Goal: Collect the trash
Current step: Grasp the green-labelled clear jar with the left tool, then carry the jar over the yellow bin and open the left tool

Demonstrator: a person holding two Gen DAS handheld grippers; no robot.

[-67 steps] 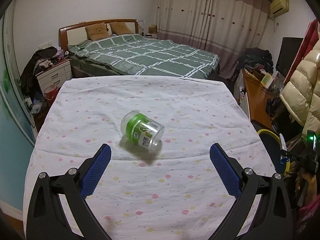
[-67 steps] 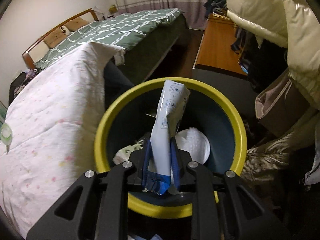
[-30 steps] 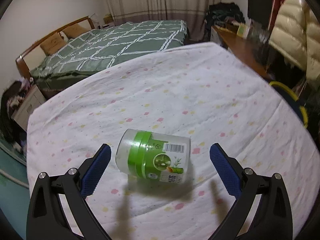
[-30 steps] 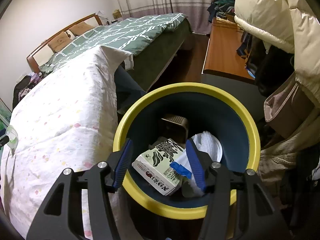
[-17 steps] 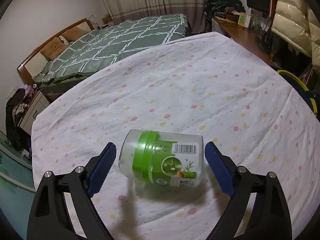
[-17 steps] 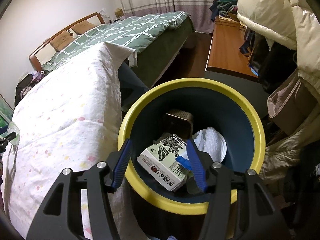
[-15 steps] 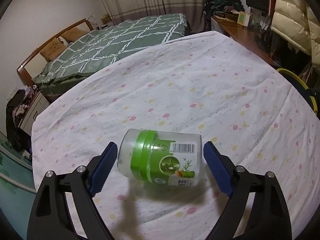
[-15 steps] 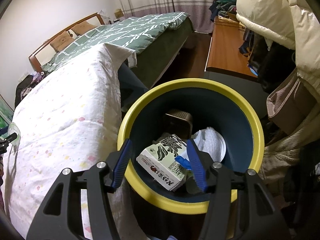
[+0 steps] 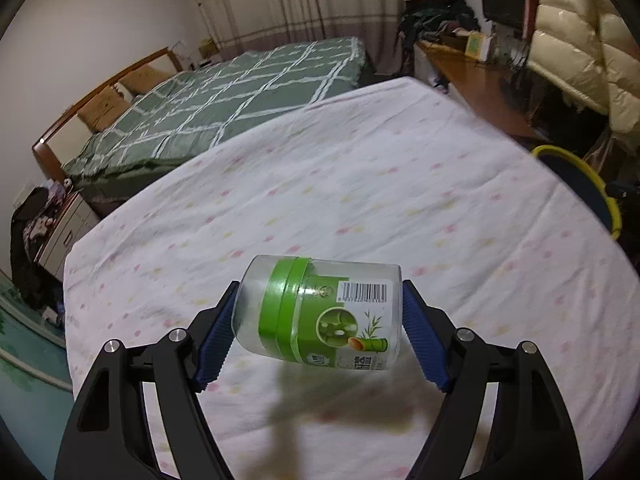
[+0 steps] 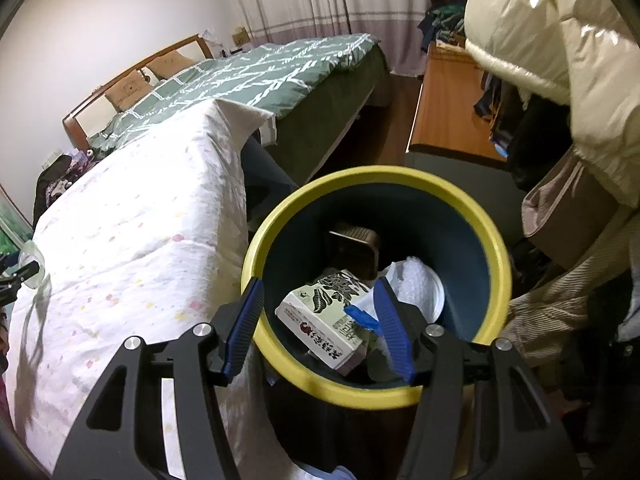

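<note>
1. Left claw (image 9: 320, 330) pinches the clear plastic jar (image 9: 320, 314) end to end: one blue pad on the lid end at left, the other on the base at right. The jar lies sideways, tilted a bit, and looks lifted just off the spotted sheet (image 9: 360, 200) on the bench, with its shadow below.
2. Right claw (image 10: 320, 324) is spread and holds nothing, over the near rim of the yellow-rimmed bin (image 10: 496, 248).
3. The bin already holds a printed carton (image 10: 324, 312), a white round lid (image 10: 420, 288) and a dark box (image 10: 354, 246).
4. Step in hand, likely: carry the jar right to the bin.
5. Do it well: keep the squeeze steady, since the smooth plastic ends may slip; keep the jar level; clear the bench edge; release only once it is well inside the rim.
6. Move the right claw aside first so the two don't collide.
</note>
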